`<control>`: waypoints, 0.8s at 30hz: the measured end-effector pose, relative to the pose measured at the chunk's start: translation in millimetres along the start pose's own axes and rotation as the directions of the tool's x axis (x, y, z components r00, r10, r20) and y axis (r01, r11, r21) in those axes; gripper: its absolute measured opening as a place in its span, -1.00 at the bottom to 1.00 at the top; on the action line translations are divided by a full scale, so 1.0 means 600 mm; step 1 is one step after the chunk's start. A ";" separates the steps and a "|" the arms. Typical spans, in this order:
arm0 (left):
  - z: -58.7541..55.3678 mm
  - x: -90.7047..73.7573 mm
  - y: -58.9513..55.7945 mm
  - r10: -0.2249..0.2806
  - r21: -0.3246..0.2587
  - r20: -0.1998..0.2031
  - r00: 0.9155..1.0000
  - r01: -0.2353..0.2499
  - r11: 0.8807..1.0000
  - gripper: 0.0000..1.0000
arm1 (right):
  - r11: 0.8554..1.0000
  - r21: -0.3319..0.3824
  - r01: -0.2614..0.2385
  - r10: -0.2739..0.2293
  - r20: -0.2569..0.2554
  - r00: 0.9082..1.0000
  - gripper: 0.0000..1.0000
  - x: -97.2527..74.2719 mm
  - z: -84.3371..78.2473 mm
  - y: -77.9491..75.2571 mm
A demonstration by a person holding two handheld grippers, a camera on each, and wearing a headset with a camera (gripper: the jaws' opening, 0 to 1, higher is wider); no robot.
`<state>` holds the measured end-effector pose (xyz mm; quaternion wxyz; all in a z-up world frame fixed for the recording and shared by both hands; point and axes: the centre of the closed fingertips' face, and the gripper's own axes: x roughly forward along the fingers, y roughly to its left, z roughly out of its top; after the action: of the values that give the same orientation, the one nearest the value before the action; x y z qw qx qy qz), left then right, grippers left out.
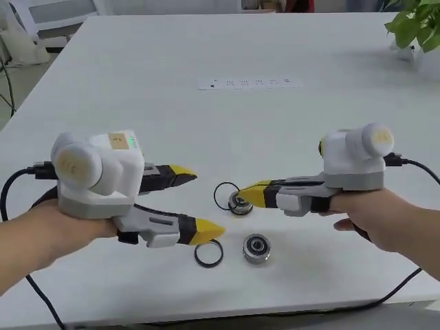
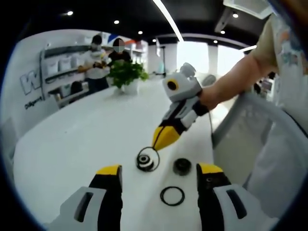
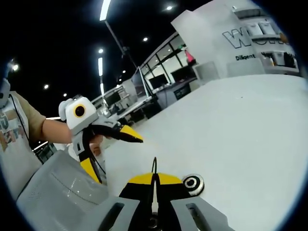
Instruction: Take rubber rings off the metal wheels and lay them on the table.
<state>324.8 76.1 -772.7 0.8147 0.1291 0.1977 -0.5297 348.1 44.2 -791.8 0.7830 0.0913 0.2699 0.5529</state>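
**A:** Is any writing showing clearly enough to read?

**B:** In the right gripper view the far wall (image 3: 250,43) is carrying large letters beginning with "W", and "Diligent" is reading clearly in small type under them. A strip of small marks (image 1: 251,84) is lying on the table (image 1: 137,82) well beyond both sets of fingers, too small to read.

**A:** What is the right gripper doing?

**B:** The right gripper (image 1: 249,196) is keeping its yellow fingers pressed together, pinching a rubber ring (image 1: 215,196). The ring is standing out past the fingertips, and the metal wheel (image 1: 240,205) is sitting just under those tips, touching the ring.

**A:** And the left one?

**B:** The left gripper (image 1: 196,201) is holding its fingers spread wide, gripping nothing. In the left gripper view a loose ring (image 2: 161,196) is lying flat on the table between the two fingers. A second wheel (image 2: 182,166) is resting just ahead of the tips, closer to the finger on that view's right. The pinched ring and its wheel are sitting just beyond the tips, closer to the other finger.
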 end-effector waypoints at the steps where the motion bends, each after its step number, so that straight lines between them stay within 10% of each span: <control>1: -0.001 -0.002 0.000 0.002 -0.001 0.001 1.000 -0.002 1.000 0.27 | 1.000 0.000 -0.004 0.004 -0.002 1.000 -1.00 0.001 -0.001 0.002; 24: -0.039 -0.036 -0.012 0.021 -0.021 -0.023 1.000 -0.022 1.000 0.41 | 0.991 0.028 -0.129 0.131 -0.104 0.986 -1.00 0.029 -0.046 0.051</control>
<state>306.0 100.3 -783.8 0.8193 0.1285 0.2111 -0.5173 312.9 67.0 -807.2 0.7288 0.0878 0.3103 0.6040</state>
